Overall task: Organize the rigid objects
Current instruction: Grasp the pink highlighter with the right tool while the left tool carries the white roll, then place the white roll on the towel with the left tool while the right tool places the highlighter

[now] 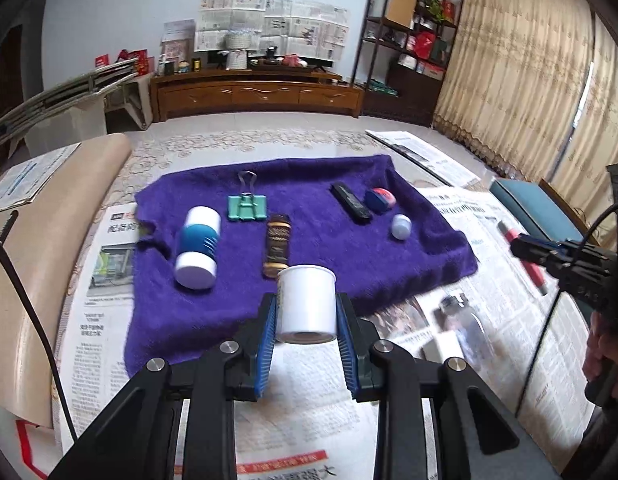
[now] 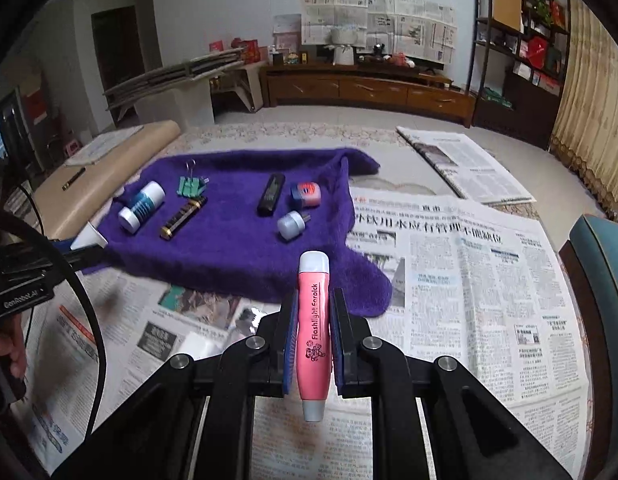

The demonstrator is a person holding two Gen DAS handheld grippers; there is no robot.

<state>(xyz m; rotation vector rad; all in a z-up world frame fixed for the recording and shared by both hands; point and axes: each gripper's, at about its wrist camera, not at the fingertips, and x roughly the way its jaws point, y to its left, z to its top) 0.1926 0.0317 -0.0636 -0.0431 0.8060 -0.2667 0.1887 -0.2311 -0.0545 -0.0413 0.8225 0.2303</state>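
Left gripper [image 1: 307, 312] is clamped on a white cup [image 1: 307, 302], right gripper [image 2: 313, 320] on a pink flashlight [image 2: 313, 328]; both carried above newspaper [image 2: 469, 280], evidently bound for the purple towel [image 1: 329, 240] holding sorted items.

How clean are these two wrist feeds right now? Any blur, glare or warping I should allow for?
Left wrist view: the held white cup is sharp, but the clear bottle on the newspaper is smeared. Right wrist view: the pink flashlight reads crisply; the newspaper at lower left is blurred. Both views: fisheye bending with dark corners, soft even light, no strong glare.
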